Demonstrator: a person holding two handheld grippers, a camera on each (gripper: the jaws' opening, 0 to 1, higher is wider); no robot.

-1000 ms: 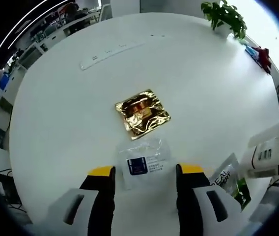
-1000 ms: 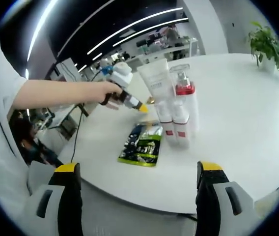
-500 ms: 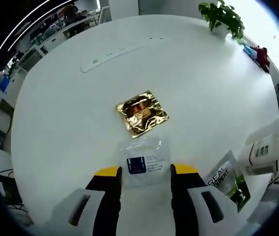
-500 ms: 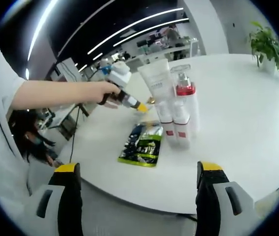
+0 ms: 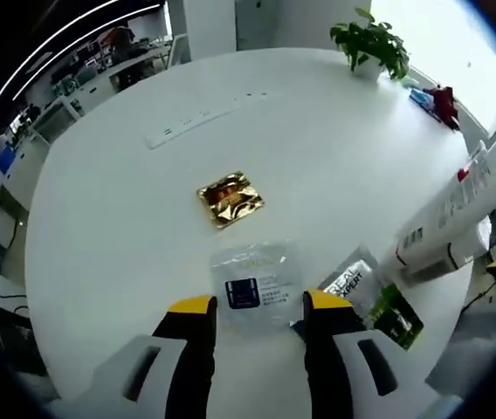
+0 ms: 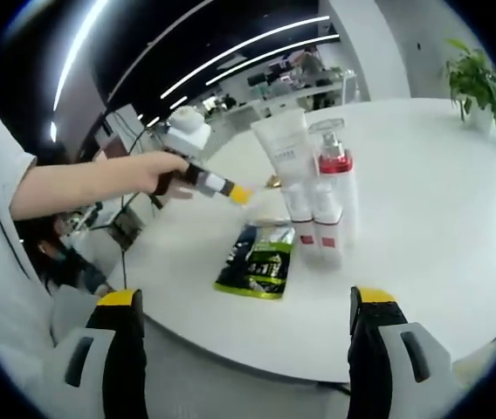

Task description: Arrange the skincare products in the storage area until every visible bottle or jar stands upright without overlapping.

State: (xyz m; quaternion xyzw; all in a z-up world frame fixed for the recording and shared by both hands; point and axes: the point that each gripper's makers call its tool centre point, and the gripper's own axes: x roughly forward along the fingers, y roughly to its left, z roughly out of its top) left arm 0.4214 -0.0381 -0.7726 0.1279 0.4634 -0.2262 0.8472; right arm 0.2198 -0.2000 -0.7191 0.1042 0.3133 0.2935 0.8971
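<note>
My left gripper is shut on a clear sachet with a blue label and holds it above the round white table. A gold foil sachet lies flat beyond it. A green-and-black sachet lies to its right, beside a white tube and bottles. In the right gripper view a white tube, a pump bottle with a red collar and small white bottles stand upright together, with the green-and-black sachet flat in front. My right gripper is open, short of the table edge.
A potted plant stands at the far edge, near red and blue items. A long white power strip lies toward the back. A person's arm holds the left gripper over the table. Desks fill the room behind.
The left jaws narrowed around the clear sachet, then that gripper rose: the table and gold sachet look farther, the sachet stays between the jaws. The right gripper has barely moved.
</note>
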